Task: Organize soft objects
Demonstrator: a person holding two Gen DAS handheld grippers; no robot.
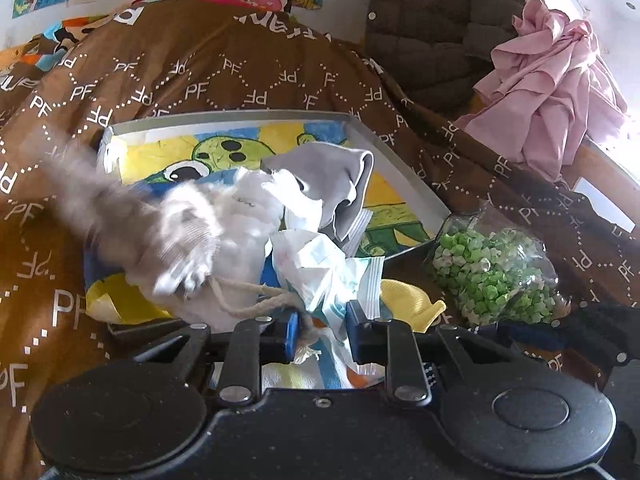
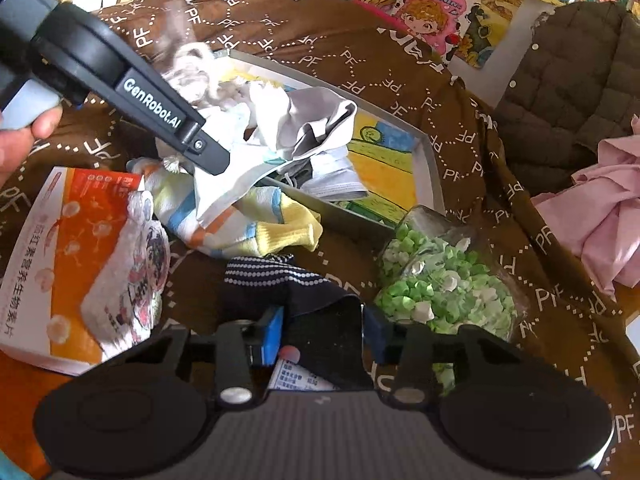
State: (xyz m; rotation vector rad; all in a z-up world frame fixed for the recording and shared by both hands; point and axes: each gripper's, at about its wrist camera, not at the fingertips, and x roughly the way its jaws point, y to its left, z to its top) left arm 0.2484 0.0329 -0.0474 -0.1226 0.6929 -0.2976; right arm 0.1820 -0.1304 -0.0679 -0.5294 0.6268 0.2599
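A shallow tray with a cartoon lining lies on the brown bedspread and holds a pile of soft things: a grey cloth, a white drawstring pouch and crumpled white wrappers. A blurred grey furry object hangs over the pile's left. My left gripper is open just above the pile's near edge, with the pouch cord and a wrapper between its fingers. In the right wrist view the tray lies ahead. My right gripper is open around a dark navy dotted sock.
A clear bag of green paper stars lies right of the tray. A striped yellow sock, an orange box and a printed packet lie left. A pink cloth and dark quilted jacket are at the back right.
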